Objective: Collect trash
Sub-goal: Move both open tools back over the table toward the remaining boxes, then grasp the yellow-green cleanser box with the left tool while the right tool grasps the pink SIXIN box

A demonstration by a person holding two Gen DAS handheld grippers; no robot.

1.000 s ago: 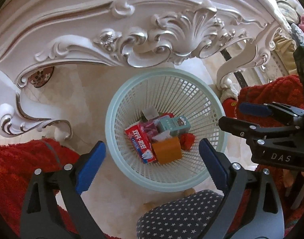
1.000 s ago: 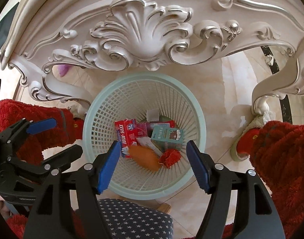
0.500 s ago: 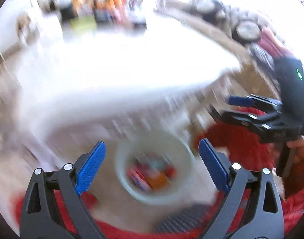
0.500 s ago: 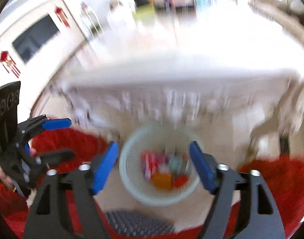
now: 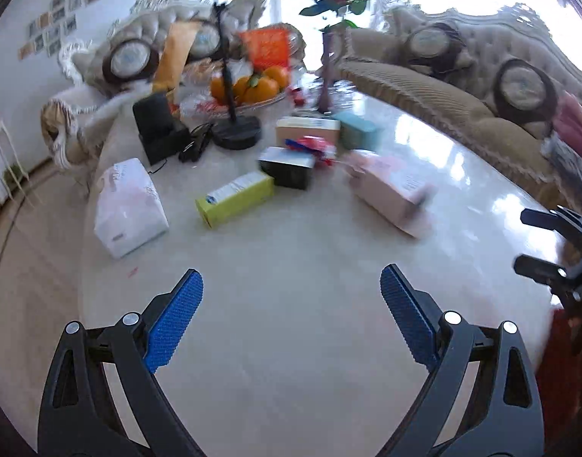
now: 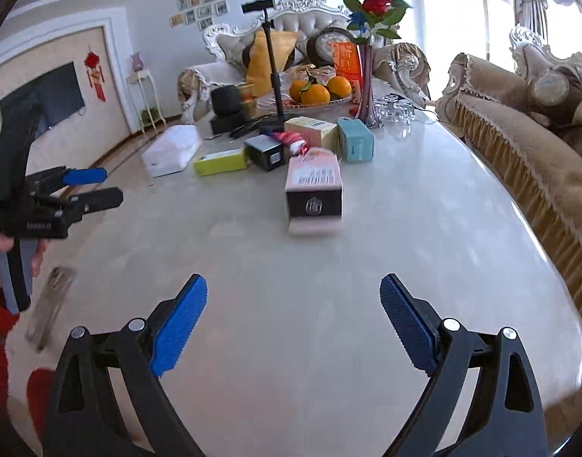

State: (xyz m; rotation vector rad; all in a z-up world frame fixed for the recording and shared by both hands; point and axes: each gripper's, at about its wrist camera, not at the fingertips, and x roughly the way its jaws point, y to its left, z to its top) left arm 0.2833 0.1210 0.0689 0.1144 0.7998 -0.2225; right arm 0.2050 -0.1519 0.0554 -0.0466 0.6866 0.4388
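Your fruit bowl [image 6: 310, 101], vase [image 6: 365, 87] and black stand [image 6: 274, 76] crowd the table's [image 6: 329, 285] far end. The pink box [image 6: 314, 194] lies nearest, its barcode up. Both the left gripper [image 5: 291, 320] and right gripper [image 6: 293, 323] gape empty, the right's jaws just having opened.

table [image 6: 424, 228]: glossy, smooth, pale marble-look top with window glare
pink box [image 6: 314, 190]: matt cardboard, printed label
white pack [image 5: 129, 205]: glossy plastic wrap
tongs pads [image 6: 178, 321]: blue, ribbed, rubber-like; black matt plastic arms, metal rivets
vase [image 6: 366, 87]: dark glossy glass
sofa [image 6: 527, 144]: tan cloth, fringed
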